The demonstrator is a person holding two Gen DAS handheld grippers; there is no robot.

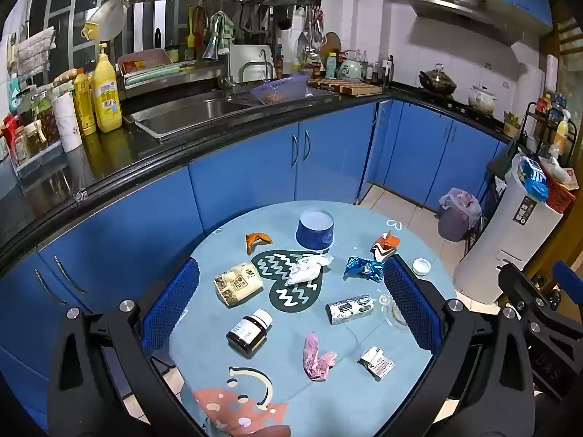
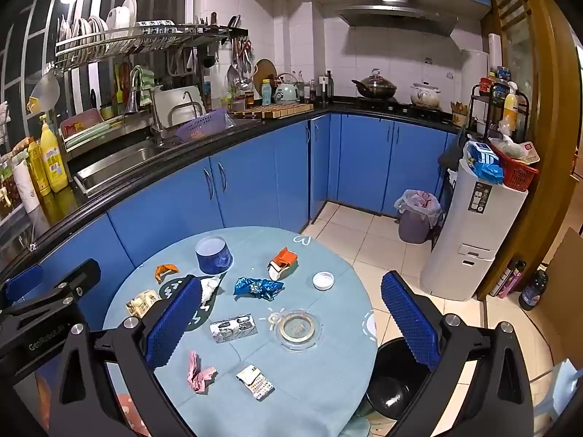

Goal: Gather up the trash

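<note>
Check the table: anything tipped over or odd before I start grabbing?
The brown pill bottle with a white cap lies on its side on the round blue table, among crumpled wrappers. No spill visible.

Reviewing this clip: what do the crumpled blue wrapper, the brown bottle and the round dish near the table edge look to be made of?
Crumpled blue wrapper: likely metallised foil or plastic film; glossy, with sharp creases and bright glints. Brown bottle: dark amber glass or plastic, hard to tell which; smooth and shiny, with a white cap and a paper-looking label. Round dish: clear glass, probably; the tablecloth shows through its rim.
</note>
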